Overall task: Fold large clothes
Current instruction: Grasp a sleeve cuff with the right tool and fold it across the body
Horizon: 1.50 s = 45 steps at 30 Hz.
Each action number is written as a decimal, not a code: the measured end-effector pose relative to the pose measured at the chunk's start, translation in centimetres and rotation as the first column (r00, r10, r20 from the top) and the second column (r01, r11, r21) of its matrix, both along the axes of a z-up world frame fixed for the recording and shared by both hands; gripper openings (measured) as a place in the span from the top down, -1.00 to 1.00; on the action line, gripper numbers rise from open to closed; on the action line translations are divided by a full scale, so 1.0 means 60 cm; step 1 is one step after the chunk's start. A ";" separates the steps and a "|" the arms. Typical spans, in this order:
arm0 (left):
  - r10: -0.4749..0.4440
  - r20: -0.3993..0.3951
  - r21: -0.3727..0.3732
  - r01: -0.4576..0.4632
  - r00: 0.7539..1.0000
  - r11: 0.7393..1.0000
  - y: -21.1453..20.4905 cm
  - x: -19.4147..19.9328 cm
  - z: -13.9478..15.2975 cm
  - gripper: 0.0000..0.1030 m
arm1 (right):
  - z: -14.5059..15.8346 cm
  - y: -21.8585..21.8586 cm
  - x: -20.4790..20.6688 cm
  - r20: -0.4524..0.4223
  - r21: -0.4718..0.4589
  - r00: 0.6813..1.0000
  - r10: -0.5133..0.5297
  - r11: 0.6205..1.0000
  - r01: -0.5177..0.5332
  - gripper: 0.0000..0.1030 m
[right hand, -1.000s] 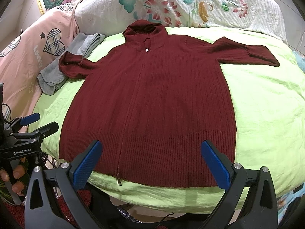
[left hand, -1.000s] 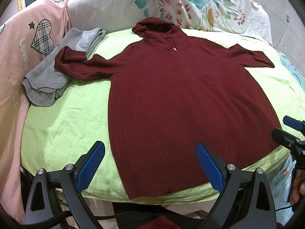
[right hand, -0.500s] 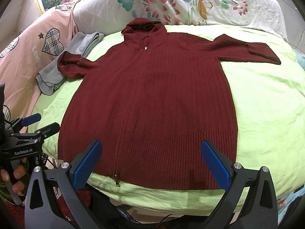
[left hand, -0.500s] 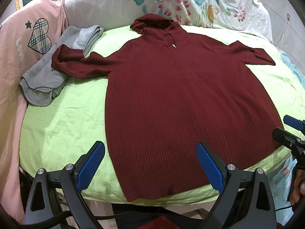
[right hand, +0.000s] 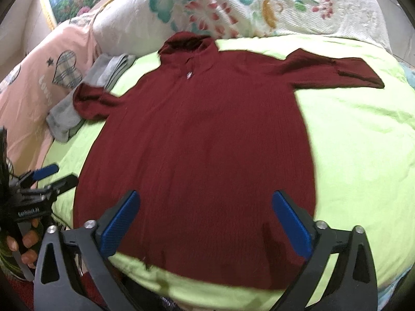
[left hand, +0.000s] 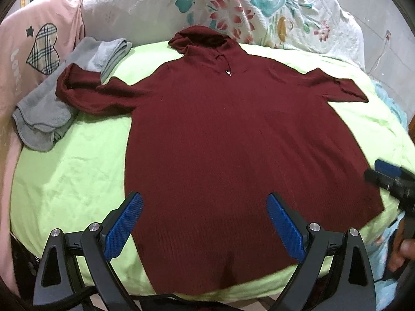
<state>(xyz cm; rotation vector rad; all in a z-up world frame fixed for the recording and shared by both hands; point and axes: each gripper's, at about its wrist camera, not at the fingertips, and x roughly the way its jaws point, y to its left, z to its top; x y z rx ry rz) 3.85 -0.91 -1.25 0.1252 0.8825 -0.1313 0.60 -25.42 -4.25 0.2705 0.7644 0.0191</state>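
A dark red zip hoodie [left hand: 233, 140] lies flat, front up, on the lime green bed [left hand: 67, 171], hood toward the pillows, both sleeves spread out. It also shows in the right wrist view [right hand: 207, 142]. My left gripper [left hand: 205, 223] is open and empty over the hem's left part. My right gripper [right hand: 205, 223] is open and empty over the hem's middle and right part. Each gripper shows at the edge of the other's view: the right one [left hand: 389, 176], the left one [right hand: 49, 176].
A folded grey garment [left hand: 62, 103] lies under the hoodie's left sleeve end. A pink pillow [left hand: 33, 59] with a plaid heart is at the left. A floral white pillow [left hand: 259, 13] lines the back. The bed's front edge is just below the hem.
Both grippers have moved forward over the hoodie's hem, so the hoodie fills more of each view. Both stay open. The hoodie has not moved.
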 end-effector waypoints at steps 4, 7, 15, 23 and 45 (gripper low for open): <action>0.002 -0.042 -0.010 -0.002 0.999 1.000 -0.005 0.032 -0.010 -0.88 | 0.015 -0.082 0.037 0.029 -0.013 0.996 -0.084 0.996 0.085 -0.71; 0.004 -0.061 0.012 -0.004 0.998 1.000 -0.008 0.059 -0.015 -0.88 | 0.035 -0.162 0.070 0.059 -0.021 0.986 -0.159 0.987 0.160 -0.64; 0.015 -0.078 0.011 -0.014 0.997 1.000 -0.021 0.118 -0.024 -0.88 | 0.051 -0.365 0.224 0.028 -0.112 0.942 -0.335 0.935 0.336 -0.51; 0.018 -0.128 0.034 -0.014 0.992 0.999 -0.036 0.175 -0.056 -0.88 | 0.022 -0.456 0.344 -0.009 -0.202 0.920 -0.392 0.902 0.383 -0.32; 0.028 -0.104 -0.022 -0.031 0.994 0.999 -0.017 0.200 -0.058 -0.88 | 0.085 -0.285 0.356 0.028 0.173 0.991 -0.134 0.977 0.127 0.89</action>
